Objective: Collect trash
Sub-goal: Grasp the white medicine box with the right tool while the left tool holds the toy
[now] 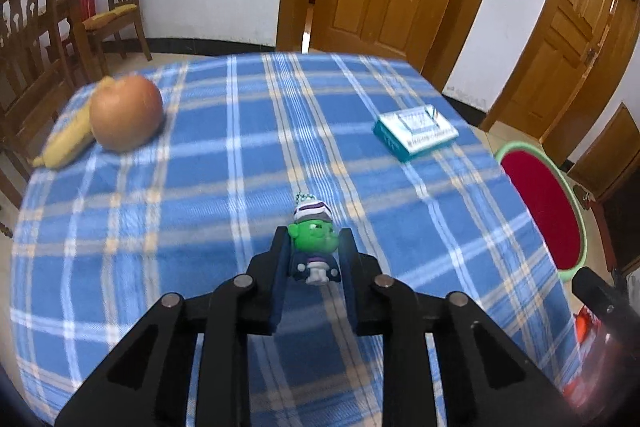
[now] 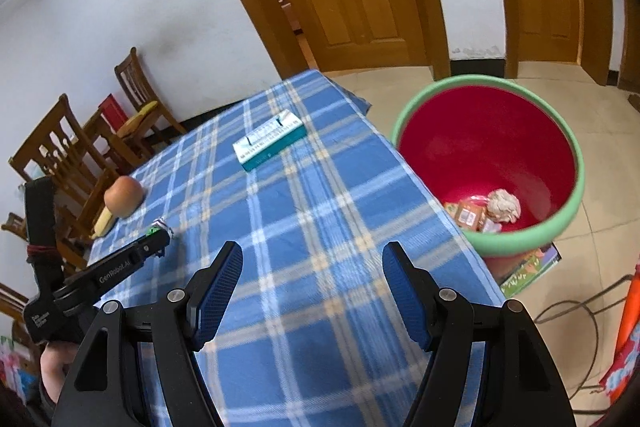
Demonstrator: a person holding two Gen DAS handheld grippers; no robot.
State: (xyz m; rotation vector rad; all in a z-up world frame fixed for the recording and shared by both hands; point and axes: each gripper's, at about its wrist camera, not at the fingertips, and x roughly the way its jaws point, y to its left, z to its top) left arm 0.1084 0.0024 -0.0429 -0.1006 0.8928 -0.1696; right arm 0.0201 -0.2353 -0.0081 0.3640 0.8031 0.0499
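Observation:
My left gripper is shut on a small green-faced toy figure with a striped cap, held just above the blue plaid tablecloth. In the right wrist view the left gripper shows at the left with the toy at its tip. My right gripper is open and empty above the table's right part. A red bin with a green rim stands on the floor right of the table. It holds a crumpled paper ball and wrappers. The bin also shows in the left wrist view.
A teal and white box lies at the table's far right, also in the right wrist view. An apple and a banana lie at the far left. Wooden chairs stand beyond. A cable lies on the floor.

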